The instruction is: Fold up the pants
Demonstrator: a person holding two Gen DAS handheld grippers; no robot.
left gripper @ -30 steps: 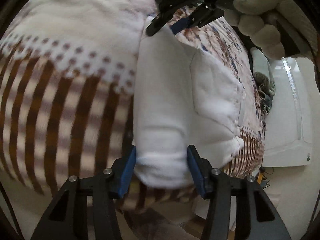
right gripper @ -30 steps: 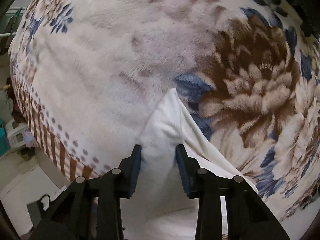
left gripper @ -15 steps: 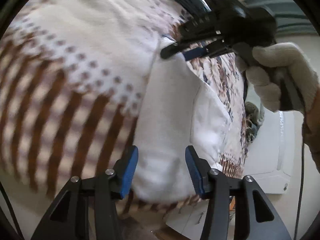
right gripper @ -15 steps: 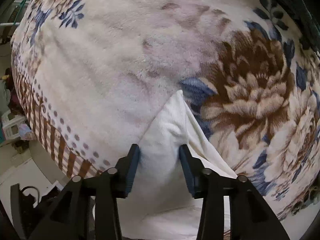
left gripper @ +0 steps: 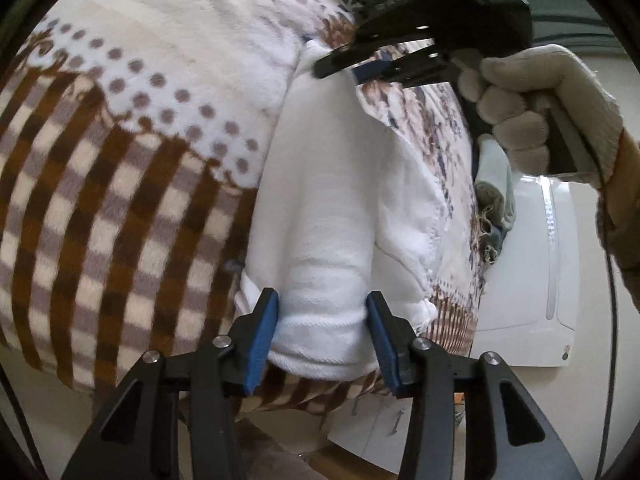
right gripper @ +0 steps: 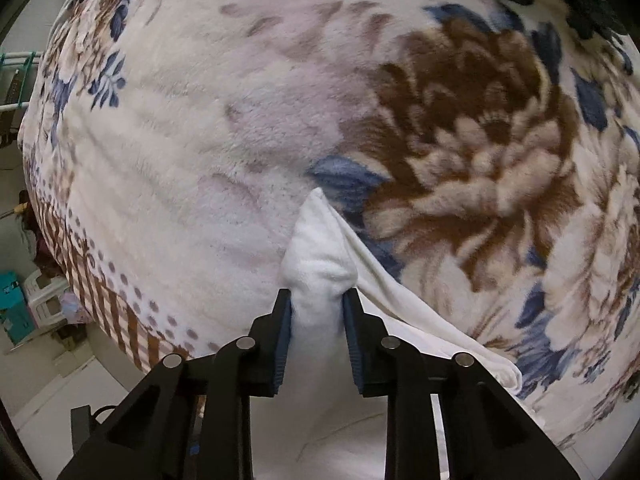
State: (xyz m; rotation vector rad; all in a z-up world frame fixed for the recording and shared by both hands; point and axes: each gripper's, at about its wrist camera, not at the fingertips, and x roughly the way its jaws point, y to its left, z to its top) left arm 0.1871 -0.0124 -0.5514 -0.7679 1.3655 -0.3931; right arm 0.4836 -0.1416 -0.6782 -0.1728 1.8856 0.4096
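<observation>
The left tool is clamped on a rolled, hemmed end of the white pants, one blue pad against each side of the roll. The right tool is pinched on a bunched corner at the opposite end; the left wrist view shows it held by a gloved hand. The pants lie stretched between the two tools on a patterned blanket, near the blanket's striped edge, and appear already folded lengthwise.

Risks from here:
- Layer slip — the left grip holds a thick roll, so an inner layer could pull free under tension.
- Uneven travel — if one tool leads, the fold would likely land skewed.
- Drag — the plush blanket could snag the lower layer and wrinkle it.
</observation>
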